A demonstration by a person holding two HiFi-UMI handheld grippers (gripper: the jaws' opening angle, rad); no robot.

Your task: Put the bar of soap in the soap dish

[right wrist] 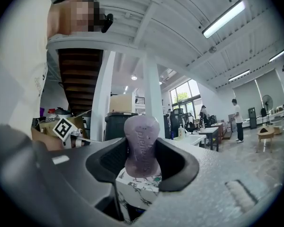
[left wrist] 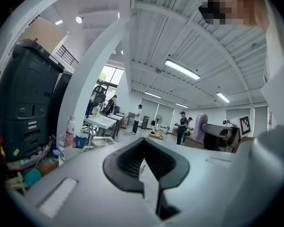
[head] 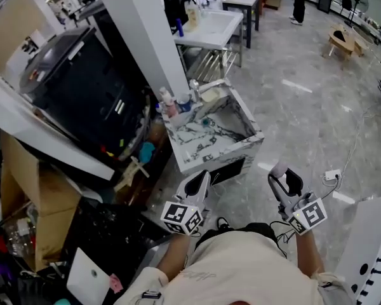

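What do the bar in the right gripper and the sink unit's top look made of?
Bar of soap: pale purple, matte, faintly speckled, rounded edges, pressed-in lettering; looks like solid soap, clamped in the right gripper. Sink unit top: white with dark veins, marble-like; real stone or a printed surface, can't tell.

The sink unit [head: 228, 152] stands ahead at twelve o'clock; the left gripper [head: 200, 182] hangs at its seven o'clock, the right gripper [head: 284, 178] at its five, with the bar of soap [head: 278, 168] between its jaws; bottles [head: 168, 102] crowd the unit's ten o'clock corner beside the faucet [head: 200, 88]; a pillar [head: 146, 30] stands behind them.
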